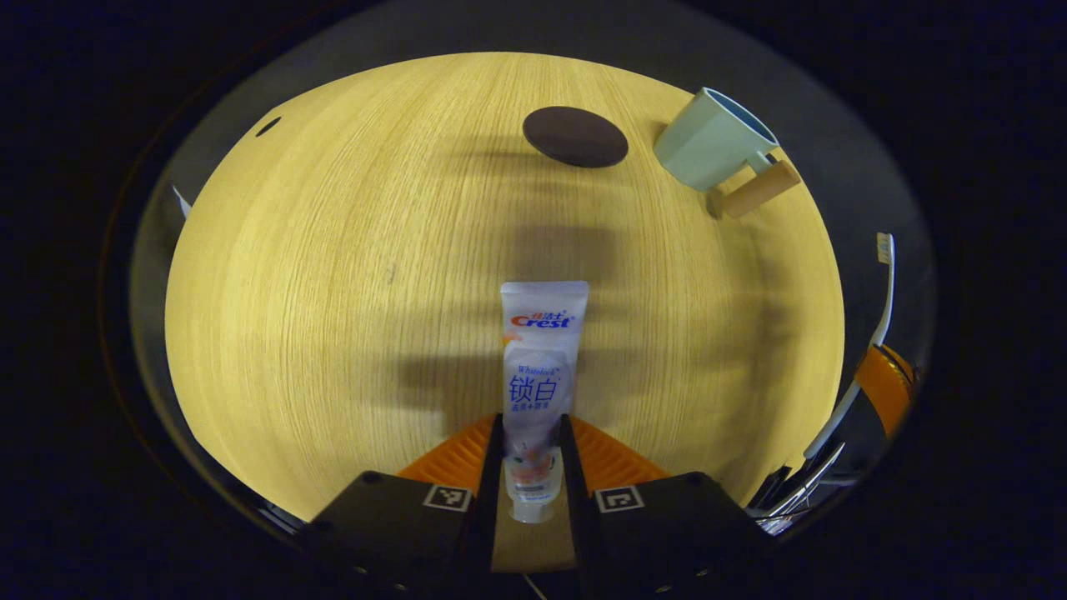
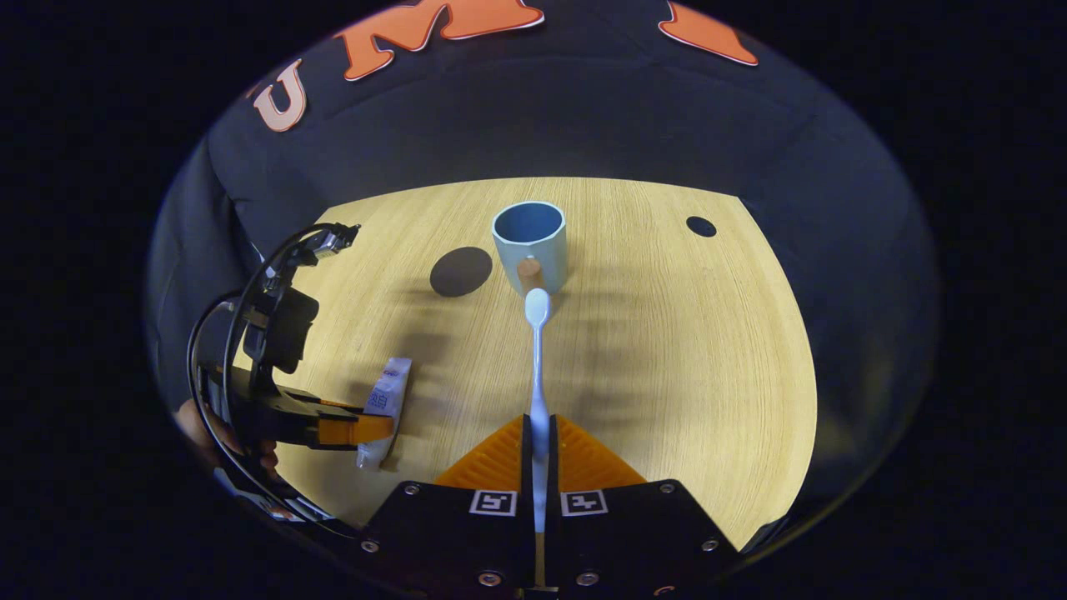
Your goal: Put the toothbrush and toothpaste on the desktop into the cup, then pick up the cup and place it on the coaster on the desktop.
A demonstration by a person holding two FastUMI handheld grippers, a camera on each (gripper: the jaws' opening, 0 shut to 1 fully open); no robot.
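Observation:
In the left gripper view my left gripper point(image 1: 532, 433) is shut on a white toothpaste tube point(image 1: 542, 367), held above the wooden desktop point(image 1: 333, 292). The right gripper view shows that same left gripper point(image 2: 371, 429) and the toothpaste tube point(image 2: 385, 400) at the left. My right gripper point(image 2: 538, 433) is shut on a white toothbrush point(image 2: 538, 367), whose head points at the light blue cup point(image 2: 530, 244). The cup point(image 1: 713, 137) has a wooden handle and stands upright beside a dark round coaster point(image 1: 575, 136). The coaster point(image 2: 461, 272) lies left of the cup. The toothbrush point(image 1: 871, 333) shows at the right edge.
A small dark hole point(image 2: 701, 226) sits in the desktop point(image 2: 667, 350) at the back right, and also appears as a hole point(image 1: 268, 127) at the far left. Black cloth walls surround the desk. A hand point(image 2: 208, 433) and cables are behind the left gripper.

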